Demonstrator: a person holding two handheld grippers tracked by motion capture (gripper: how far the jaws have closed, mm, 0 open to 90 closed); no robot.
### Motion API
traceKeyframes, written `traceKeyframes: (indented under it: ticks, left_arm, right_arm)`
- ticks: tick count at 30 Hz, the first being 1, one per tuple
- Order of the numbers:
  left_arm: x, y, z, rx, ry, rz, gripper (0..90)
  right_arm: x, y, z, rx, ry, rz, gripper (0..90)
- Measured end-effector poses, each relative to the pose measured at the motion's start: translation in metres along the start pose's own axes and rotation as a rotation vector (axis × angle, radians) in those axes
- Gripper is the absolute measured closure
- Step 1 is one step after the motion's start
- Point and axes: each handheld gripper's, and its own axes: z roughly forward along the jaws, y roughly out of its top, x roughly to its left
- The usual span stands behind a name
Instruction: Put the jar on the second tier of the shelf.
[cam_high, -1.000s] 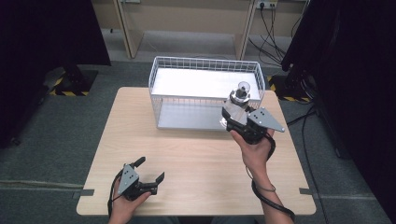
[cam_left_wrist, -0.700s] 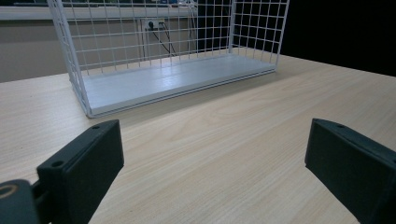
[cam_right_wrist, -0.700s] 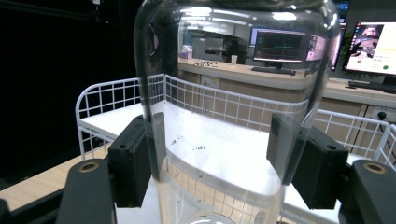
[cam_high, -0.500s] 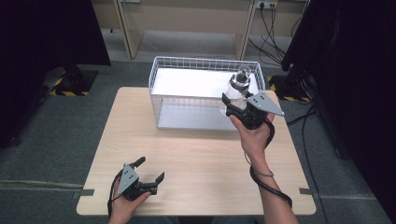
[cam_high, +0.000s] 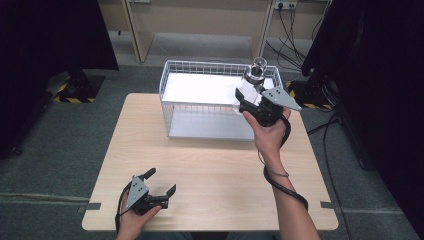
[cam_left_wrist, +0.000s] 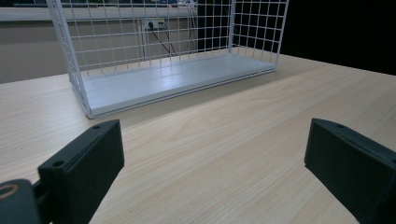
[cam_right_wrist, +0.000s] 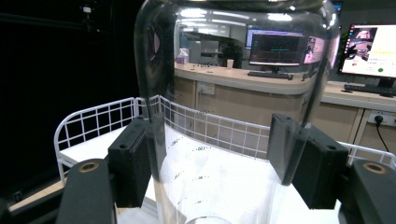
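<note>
- My right fingers (cam_right_wrist: 130, 168) press both sides of a clear glass flask (cam_right_wrist: 233, 93), clamped tight on its body.
- My right gripper (cam_high: 248, 100) holds that flask (cam_high: 252, 82) upright in the air, above the right end of the white wire basket (cam_high: 200, 67).
- The basket (cam_left_wrist: 74, 65) sits at the far side of the worktop (cam_high: 215, 170), its pale floor bare.
- My left fingers (cam_left_wrist: 84, 163) stand wide apart with nothing between them.
- My left gripper (cam_high: 159, 186) rests low at the worktop's near left corner, well apart from the basket, pointing towards it.
- Dark curtains and trailing cables border the grey floor beyond.
</note>
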Motion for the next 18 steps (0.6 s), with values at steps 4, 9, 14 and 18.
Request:
traceKeyframes:
  ticks: [4, 9, 14, 18]
  left_arm:
    - [0.0, 0.0, 0.0, -0.001, 0.0, 0.0, 4.1]
    - [0.001, 0.0, 0.0, -0.001, -0.002, -0.003, 4.1]
    - [0.001, 0.0, 0.0, -0.002, -0.005, -0.007, 4.1]
    - [0.001, 0.0, 0.0, -0.002, -0.006, -0.007, 4.1]
  right_arm:
    - [-0.002, 0.007, 0.011, 0.003, -0.001, 0.012, 32.2]
    - [-0.004, 0.017, 0.023, 0.006, -0.009, 0.003, 32.2]
    - [-0.005, 0.025, 0.036, 0.01, -0.015, 0.009, 32.2]
    - [-0.006, 0.027, 0.046, 0.02, -0.018, 0.008, 32.2]
